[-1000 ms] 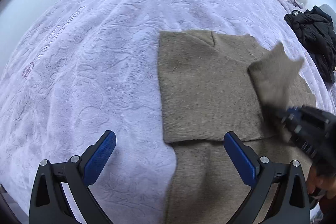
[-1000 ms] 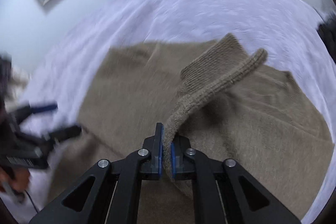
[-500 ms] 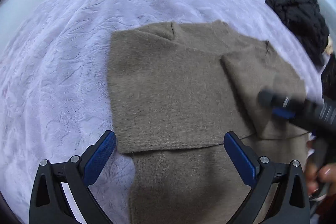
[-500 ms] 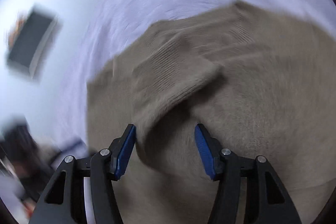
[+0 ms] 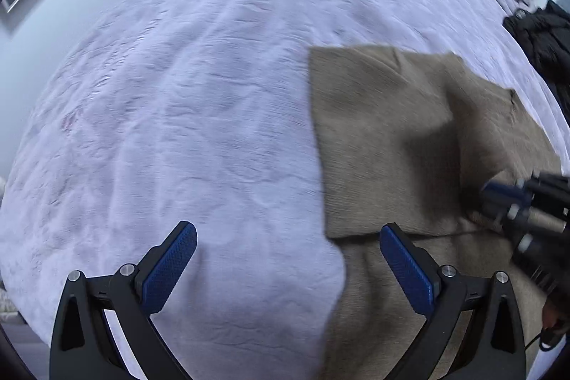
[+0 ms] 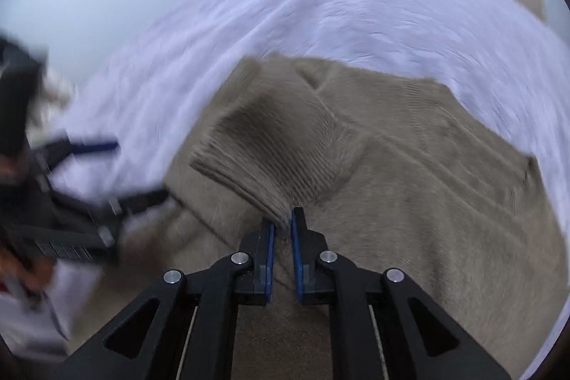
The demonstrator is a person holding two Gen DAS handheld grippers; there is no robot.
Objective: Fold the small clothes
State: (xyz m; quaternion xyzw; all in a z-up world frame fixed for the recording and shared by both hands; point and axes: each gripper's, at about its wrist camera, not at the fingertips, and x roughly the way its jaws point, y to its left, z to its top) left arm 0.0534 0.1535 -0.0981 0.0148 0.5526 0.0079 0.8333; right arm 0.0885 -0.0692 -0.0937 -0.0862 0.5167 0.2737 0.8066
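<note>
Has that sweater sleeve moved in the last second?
Yes. The sleeve stood raised over the sweater; now it lies folded across it, right gripper closed again on its cuff.

The right gripper [image 6: 282, 226], wide apart half a second ago with the sleeve [image 6: 270, 148] loose between its pads, has just been closing and now pinches the ribbed cuff again; the sleeve, a second ago lifted clear, now lies folded across the sweater [image 6: 409, 202]
</note>
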